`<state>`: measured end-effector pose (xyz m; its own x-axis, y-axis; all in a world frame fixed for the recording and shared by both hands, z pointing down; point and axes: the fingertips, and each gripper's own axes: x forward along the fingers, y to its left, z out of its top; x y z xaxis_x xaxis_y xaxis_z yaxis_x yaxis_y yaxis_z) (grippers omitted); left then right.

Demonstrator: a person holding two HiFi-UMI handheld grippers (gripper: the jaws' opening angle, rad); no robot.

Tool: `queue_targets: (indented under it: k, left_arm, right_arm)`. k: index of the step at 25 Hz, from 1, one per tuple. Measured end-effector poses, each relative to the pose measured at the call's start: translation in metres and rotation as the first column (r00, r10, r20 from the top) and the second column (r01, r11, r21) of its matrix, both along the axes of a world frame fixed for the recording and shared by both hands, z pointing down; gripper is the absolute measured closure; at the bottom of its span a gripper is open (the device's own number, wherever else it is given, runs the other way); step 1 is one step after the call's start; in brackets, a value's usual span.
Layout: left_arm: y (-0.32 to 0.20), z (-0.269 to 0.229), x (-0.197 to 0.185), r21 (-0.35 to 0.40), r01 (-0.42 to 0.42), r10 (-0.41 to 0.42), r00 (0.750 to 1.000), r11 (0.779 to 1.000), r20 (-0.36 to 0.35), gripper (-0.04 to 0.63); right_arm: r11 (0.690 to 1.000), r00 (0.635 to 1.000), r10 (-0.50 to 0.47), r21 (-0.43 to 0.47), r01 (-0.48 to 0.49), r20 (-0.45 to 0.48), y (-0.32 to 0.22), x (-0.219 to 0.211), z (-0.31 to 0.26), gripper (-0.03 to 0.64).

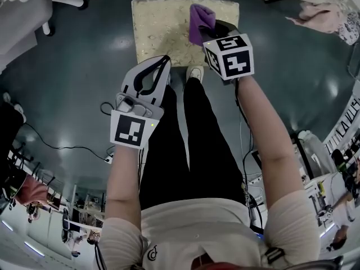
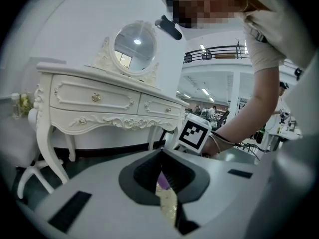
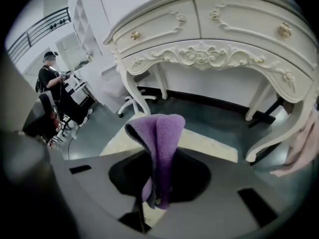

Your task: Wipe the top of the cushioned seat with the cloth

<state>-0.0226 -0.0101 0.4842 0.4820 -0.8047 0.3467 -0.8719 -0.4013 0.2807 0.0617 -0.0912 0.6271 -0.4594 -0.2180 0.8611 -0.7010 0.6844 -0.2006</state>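
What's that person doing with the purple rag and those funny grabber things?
A person stands over a cushioned seat with a gripper in each hand. The right gripper is shut on a purple cloth and holds it over the right side of the seat. The left gripper is shut and empty, by the seat's near edge. I can't tell if the cloth touches the seat.
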Motion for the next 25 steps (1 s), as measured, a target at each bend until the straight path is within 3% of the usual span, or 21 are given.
queue_targets:
  k: [7,13,19,25]
  left_arm:
    - [0.029,0.007,-0.085,-0.009,0.057,-0.057,0.997,0.998,0.047,0.581]
    - [0.048,0.013,-0.125,-0.007,0.108,-0.108,0.993,0.994,0.038,0.581]
    - [0.056,0.025,-0.13,-0.035,0.116,-0.116,0.993,0.993,0.013,0.581]
    - [0.052,0.032,-0.106,-0.054,0.095,-0.096,0.995,0.994,-0.013,0.581]
  right_arm:
    - [0.996,0.996,-0.058,-0.058,0.062,0.07,0.05,-0.101,0.014,0.535]
    - [0.989,0.99,-0.113,-0.085,0.119,0.082,0.067,-0.161,0.025,0.535]
    - [0.987,0.993,-0.113,-0.109,0.114,0.022,0.069,-0.161,0.045,0.535]
    - [0.989,0.996,-0.086,-0.124,0.086,0.004,0.061,-0.134,0.05,0.535]
